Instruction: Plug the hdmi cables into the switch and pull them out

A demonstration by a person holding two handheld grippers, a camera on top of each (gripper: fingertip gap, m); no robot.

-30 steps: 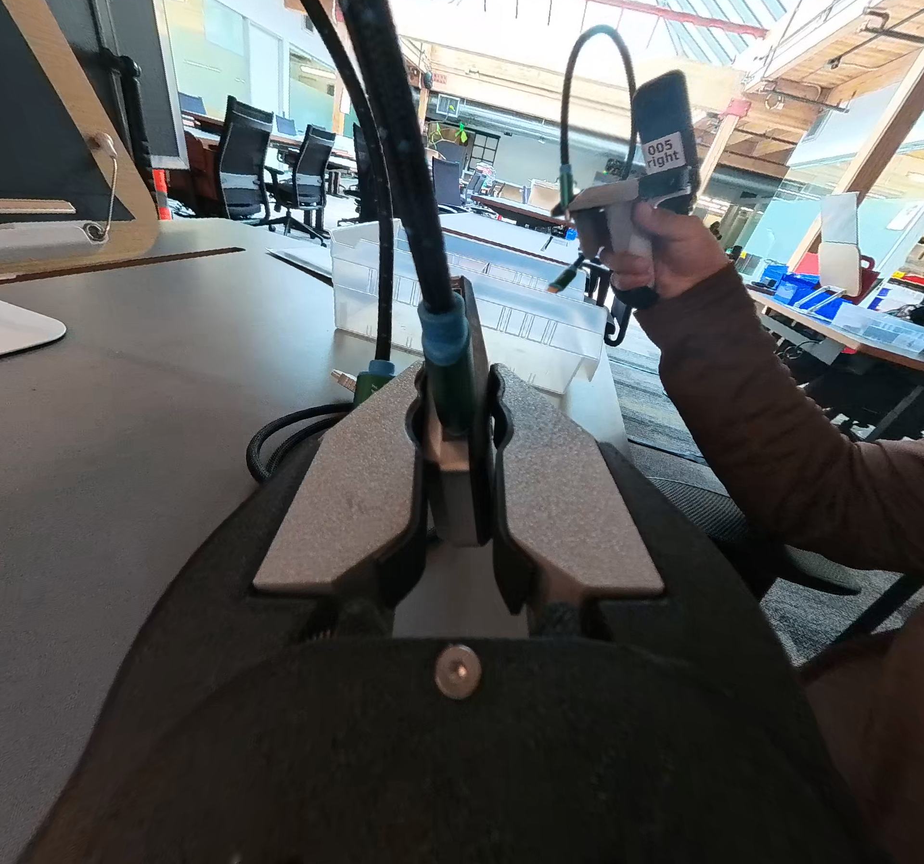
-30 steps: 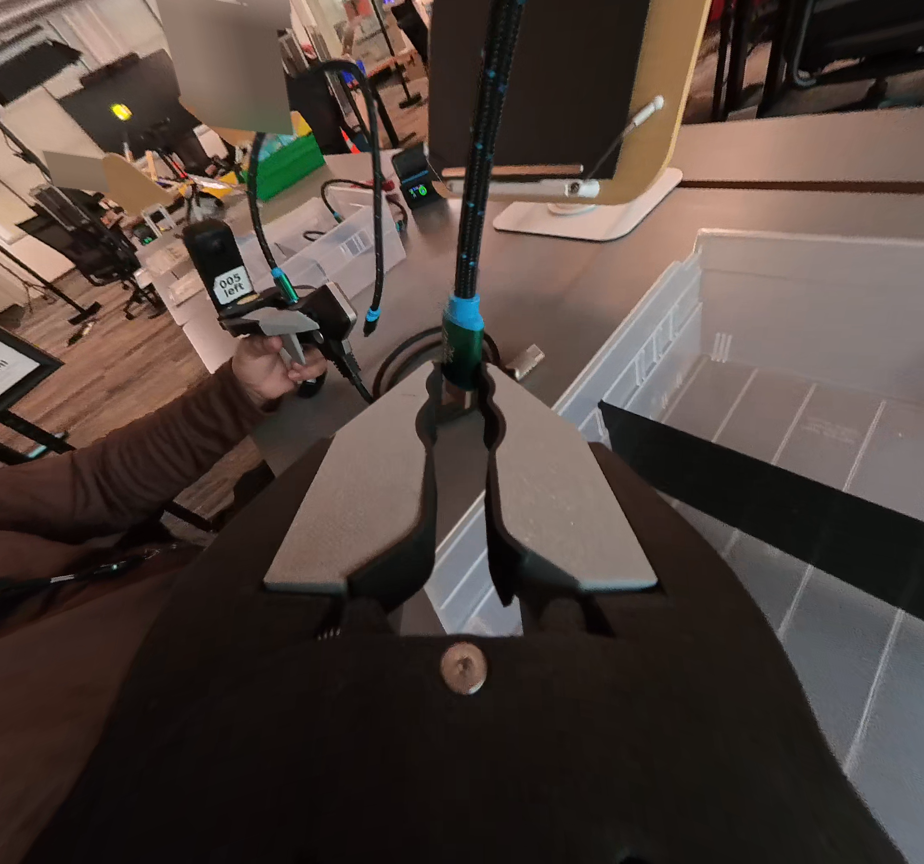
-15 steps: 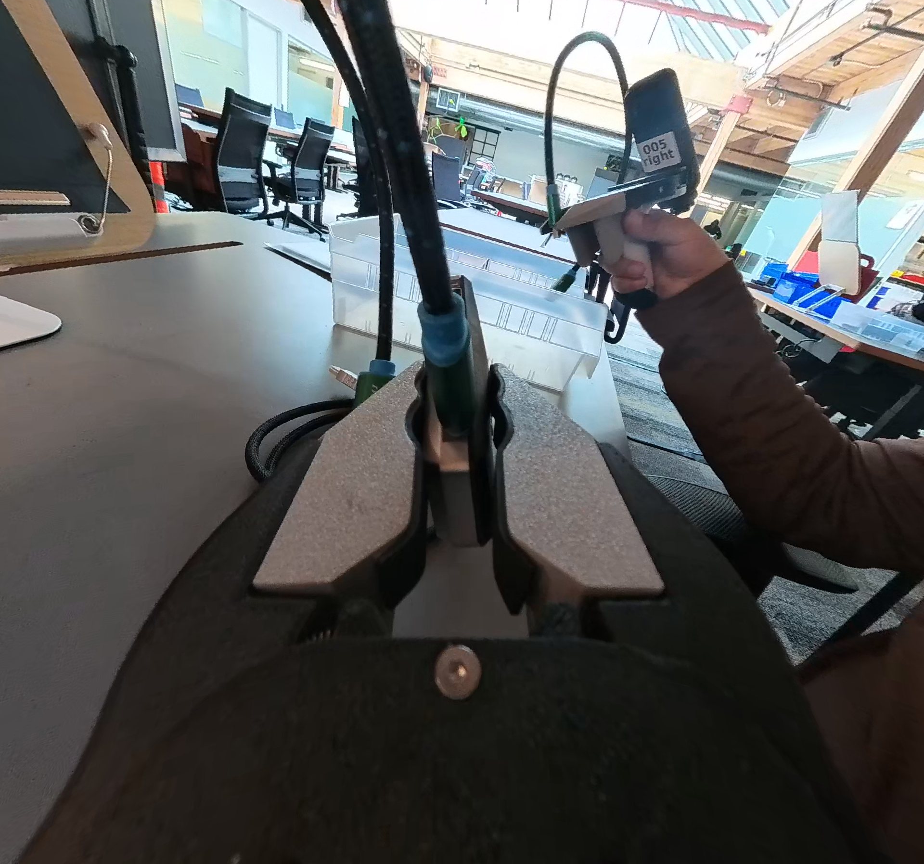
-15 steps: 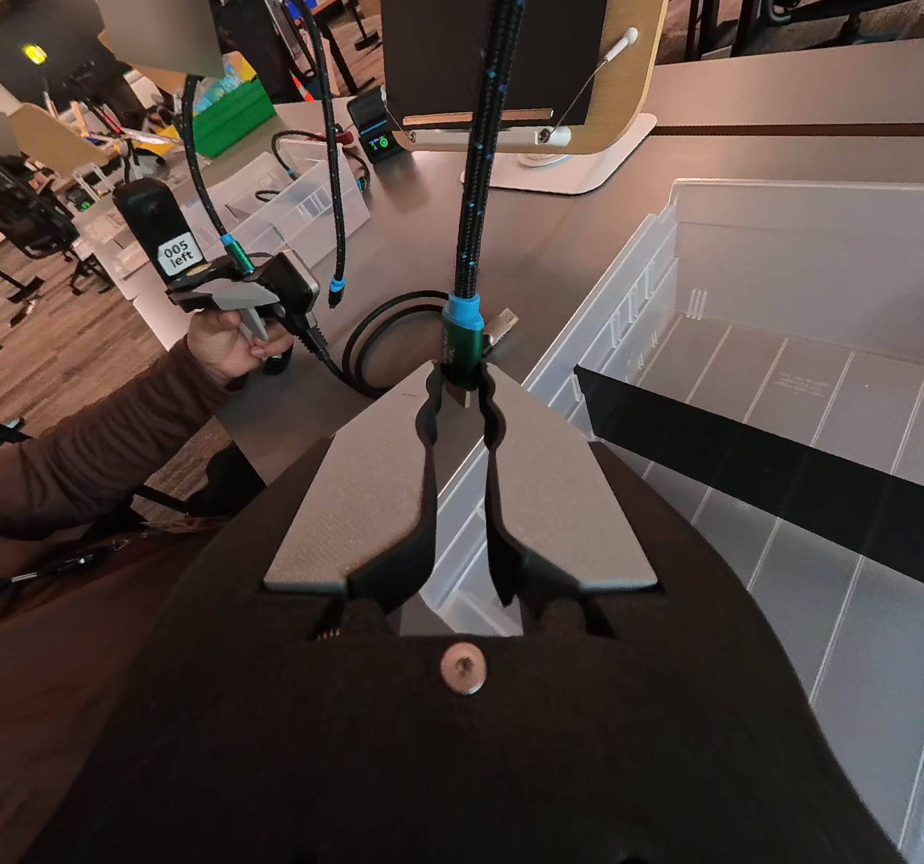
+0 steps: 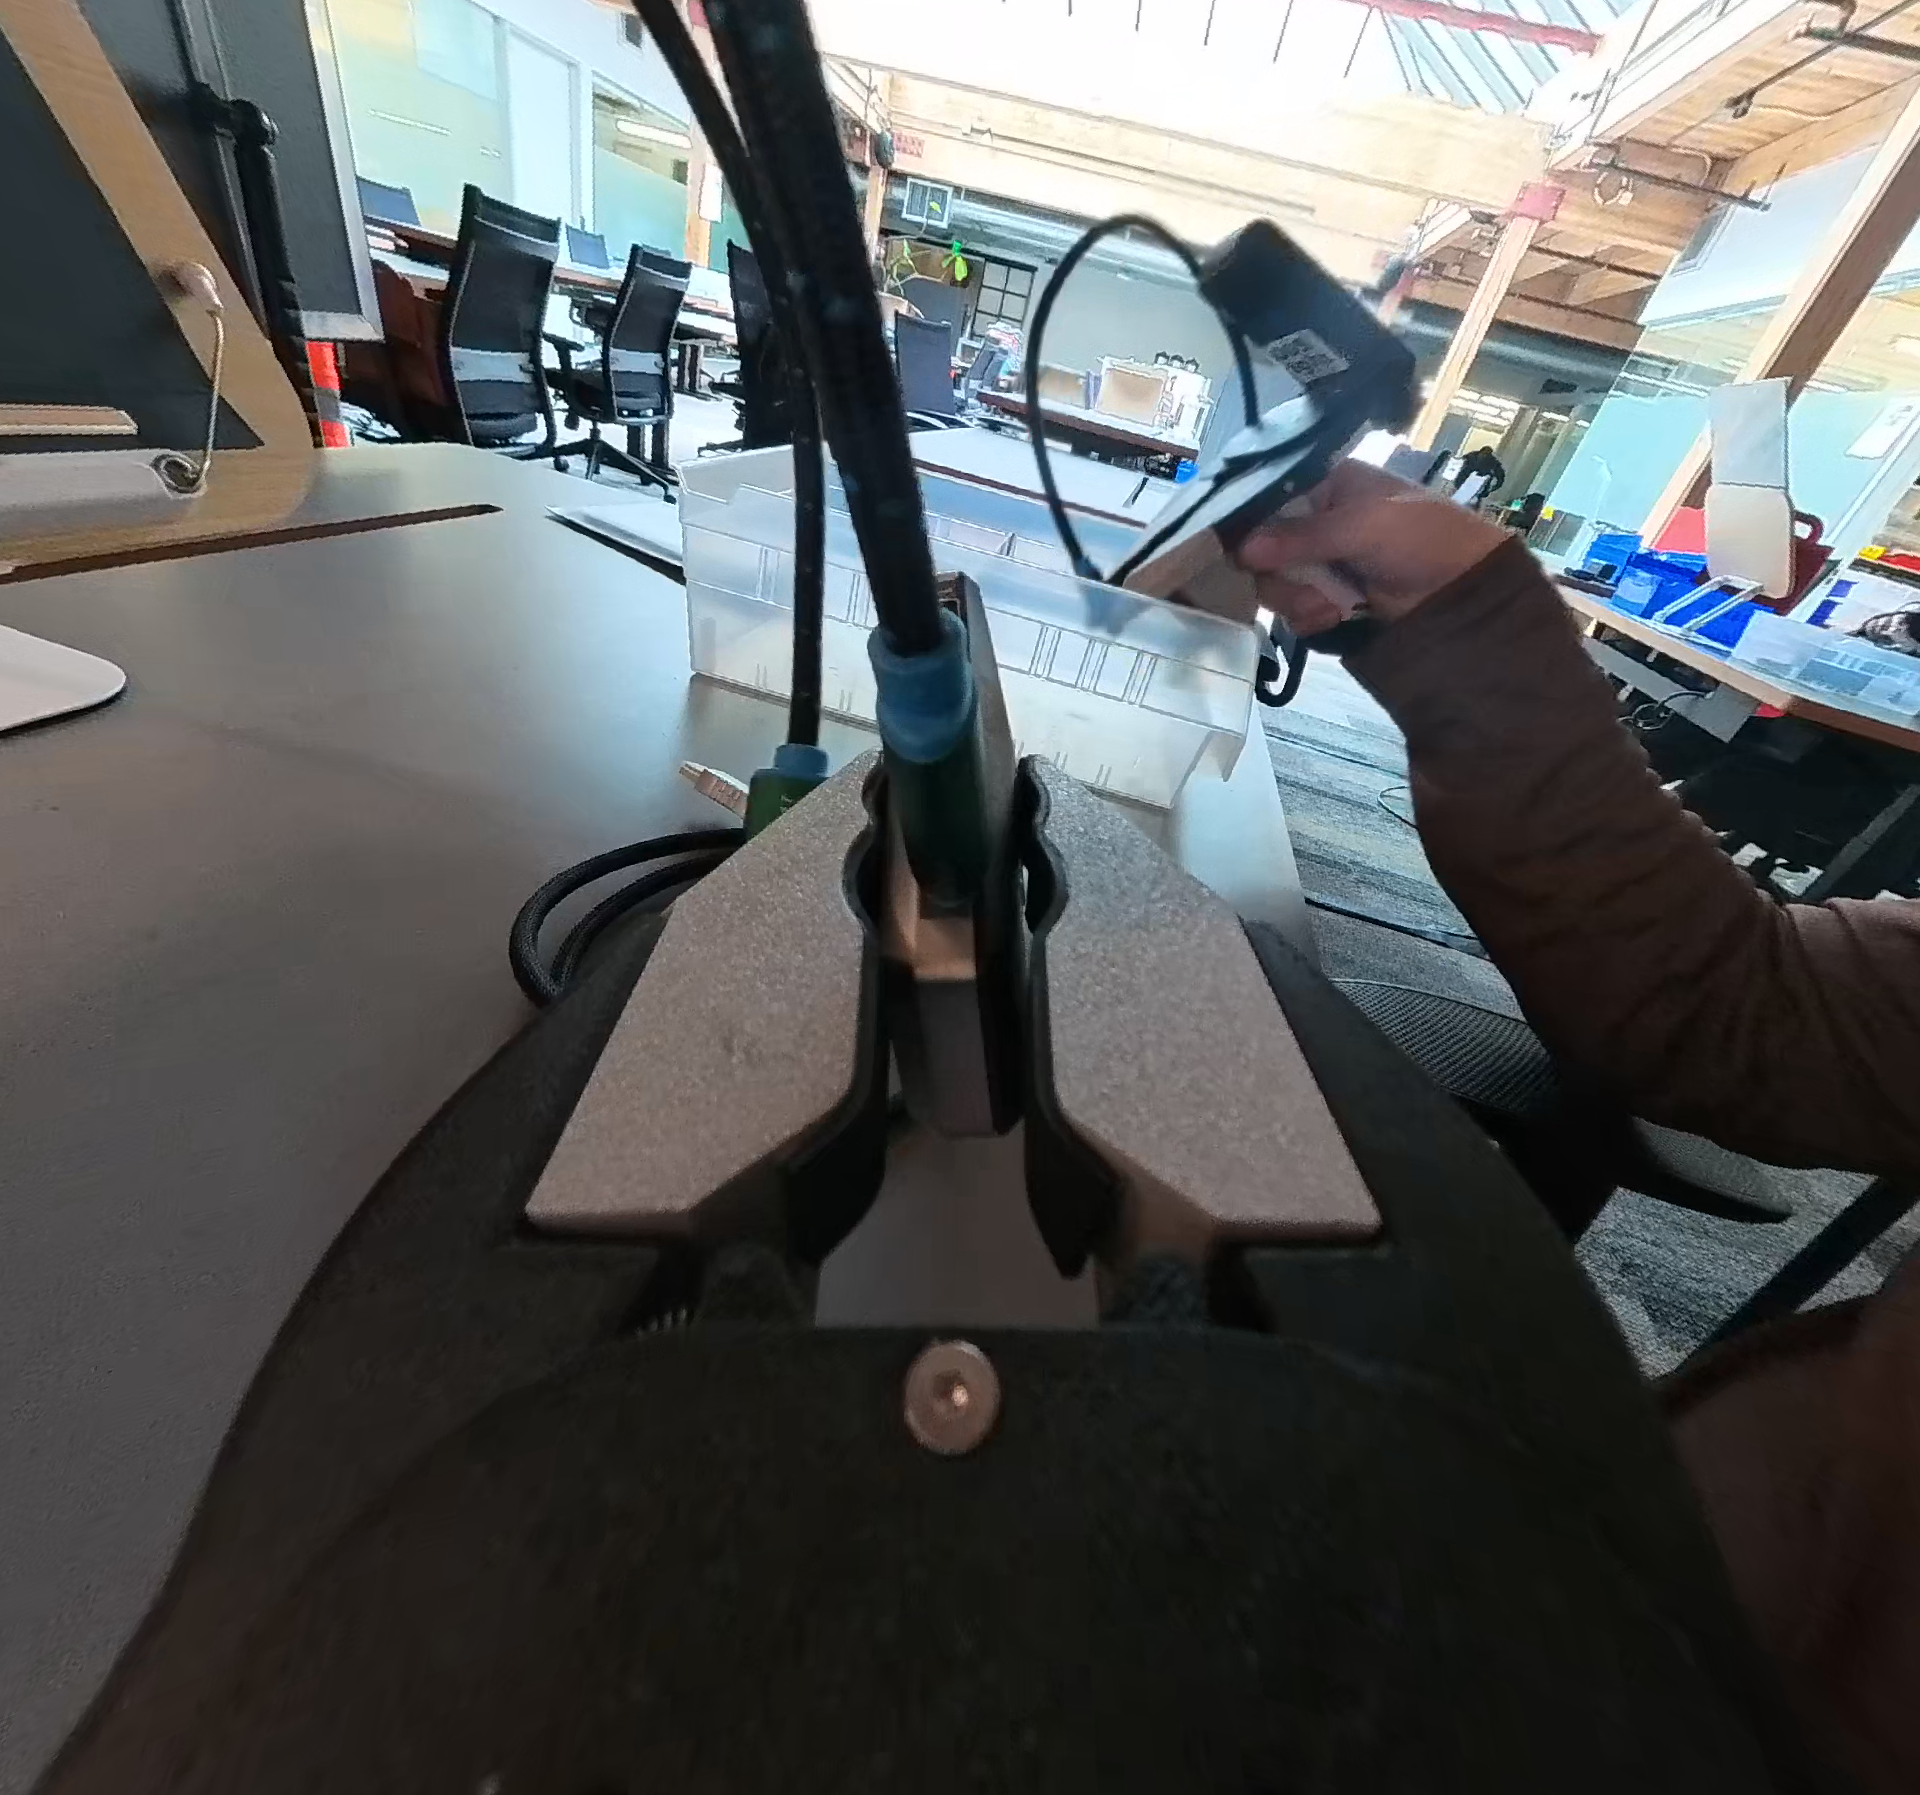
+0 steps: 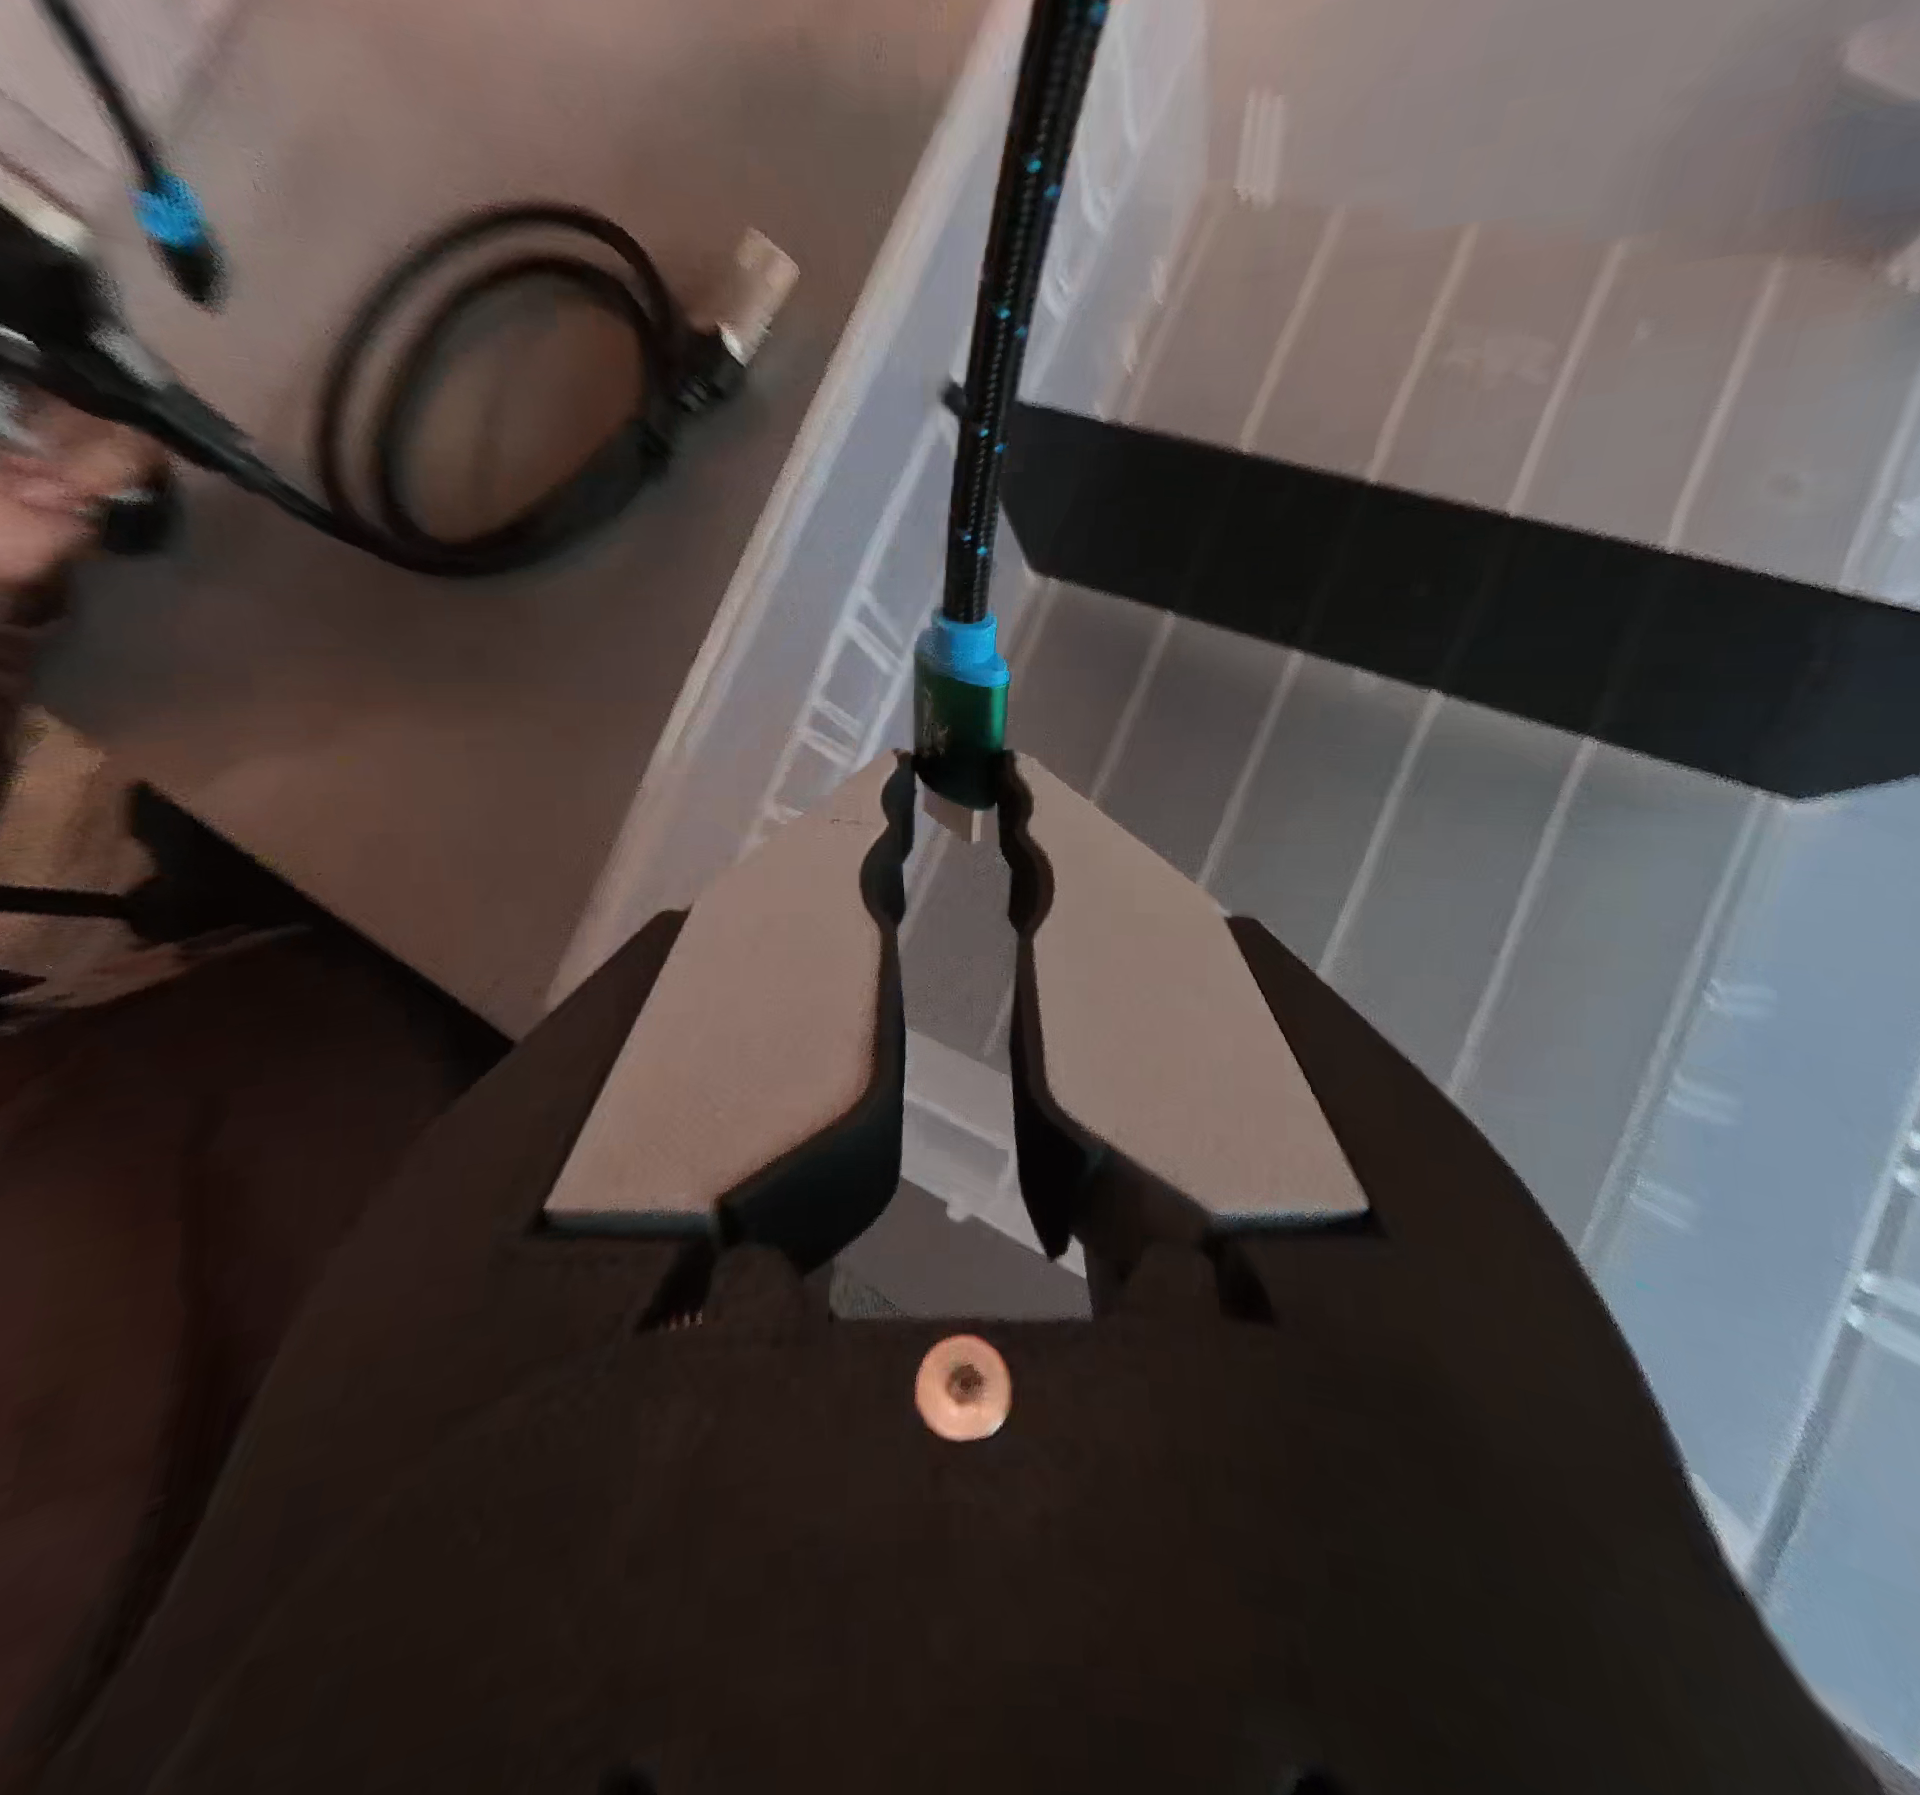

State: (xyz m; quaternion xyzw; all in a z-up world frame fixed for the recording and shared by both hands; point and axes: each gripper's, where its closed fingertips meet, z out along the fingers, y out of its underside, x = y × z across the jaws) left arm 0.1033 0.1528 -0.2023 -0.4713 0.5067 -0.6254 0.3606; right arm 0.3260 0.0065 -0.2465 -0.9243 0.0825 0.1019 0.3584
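The HDMI switch, a slim grey box standing on edge, sits clamped between the fingers of the left gripper, which are closed against its two flat sides. A braided black cable with a green plug and blue collar is seated in the switch's upper end, and the cable rises steeply out of the top of the view. Just left of that gripper a second green plug hangs on its own thinner cable above the dark table.

The right gripper pinches another green plug at its very fingertips, the pads narrowly parted and pressing on the plug's lower body, its metal tip pointing back between the fingers. That plug hangs over the near edge of a clear plastic bin, which has a black divider across it. On the table beside the bin lies a coiled black cable; this part of the view is blurred, so the connector at its end is probably a bare metal plug.

Seen from the left wrist, the right gripper is held up in a hand beyond the bin.
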